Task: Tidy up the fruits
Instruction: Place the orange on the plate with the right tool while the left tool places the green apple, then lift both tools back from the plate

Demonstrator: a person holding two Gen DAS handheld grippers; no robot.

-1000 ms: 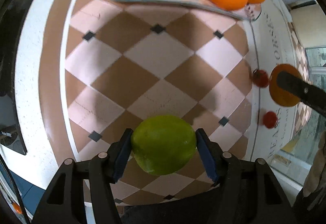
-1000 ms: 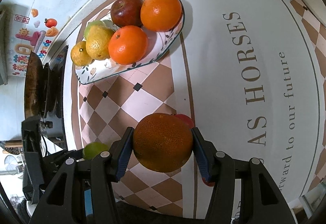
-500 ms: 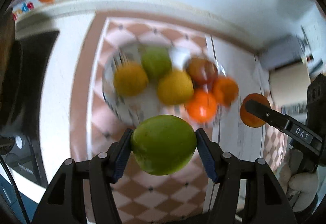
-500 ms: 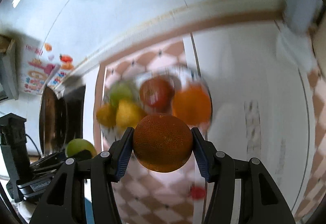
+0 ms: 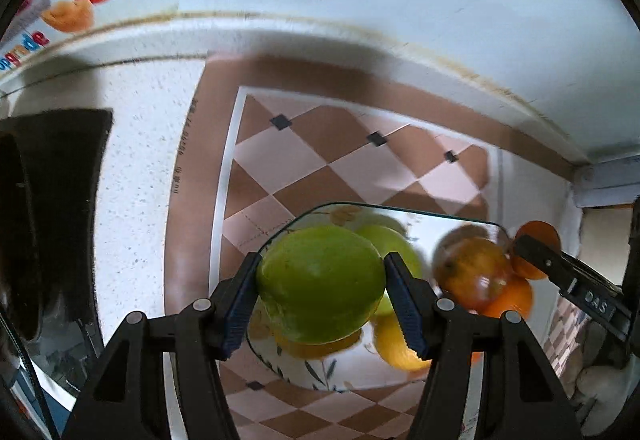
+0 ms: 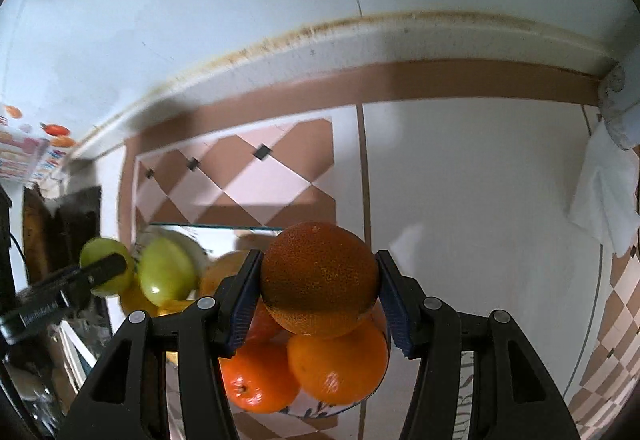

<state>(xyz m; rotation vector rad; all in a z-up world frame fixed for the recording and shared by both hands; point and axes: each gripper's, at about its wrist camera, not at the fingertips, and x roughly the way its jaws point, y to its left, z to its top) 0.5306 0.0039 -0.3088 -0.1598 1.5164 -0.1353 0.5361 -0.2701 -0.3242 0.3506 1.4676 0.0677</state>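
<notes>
Gripping a green fruit in the left tool, blue pads pressing on its left and right flanks, jaws standing part-way apart around it. Hanging over the near left part of the patterned plate, above a yellow citrus and another green fruit. Looking slightly oval, long axis lying across the jaws, left to right.

Clamping a dark orange in the right tool, pads pushing in from both sides, jaws likewise part-way apart. Hovering above two brighter oranges on the right end of the plate. Being round, showing no clear long axis.

Resting on the checked mat of the desk, near the far wall.
</notes>
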